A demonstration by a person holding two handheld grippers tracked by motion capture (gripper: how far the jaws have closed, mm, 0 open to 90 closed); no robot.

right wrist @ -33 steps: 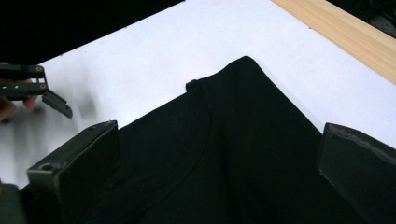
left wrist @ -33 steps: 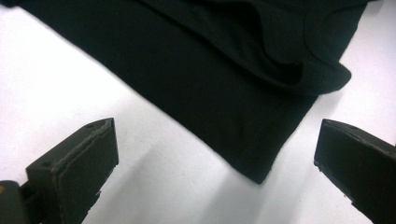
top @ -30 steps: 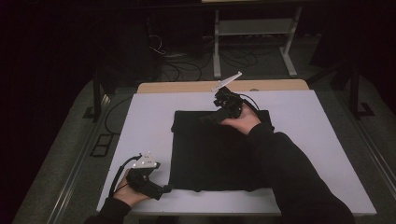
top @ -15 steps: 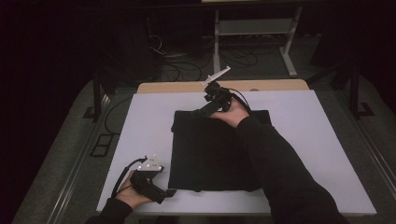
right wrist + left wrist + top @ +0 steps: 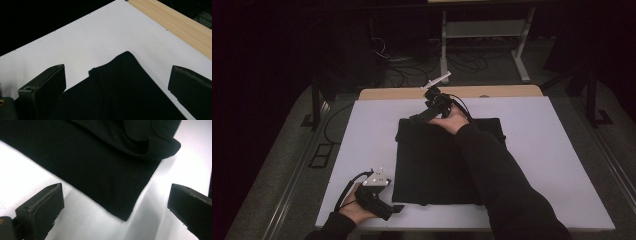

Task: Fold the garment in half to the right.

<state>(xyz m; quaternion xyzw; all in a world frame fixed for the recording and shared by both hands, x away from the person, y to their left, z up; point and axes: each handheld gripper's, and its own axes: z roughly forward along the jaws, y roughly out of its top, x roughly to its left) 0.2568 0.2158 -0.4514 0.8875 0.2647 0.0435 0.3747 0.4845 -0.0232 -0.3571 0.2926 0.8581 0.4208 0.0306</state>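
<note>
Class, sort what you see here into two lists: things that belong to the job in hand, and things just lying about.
In the job:
black cloth
left gripper, open at its near corner
right gripper, open at its far corner

Lying about:
white table
wooden strip
floor cables
metal stand

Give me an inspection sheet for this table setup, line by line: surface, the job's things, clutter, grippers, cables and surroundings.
Surface: white table top, wooden strip at far edge.
Job's things: black cloth lying flat, folded, mid-table.
Clutter: nothing seen.
Grippers: left gripper open at the cloth's near left corner; right gripper open over its far left corner, neither gripping.
Cables: gripper cable loops off near left edge; floor cables beyond the table.
Surroundings: dark room, white frame behind.
</note>
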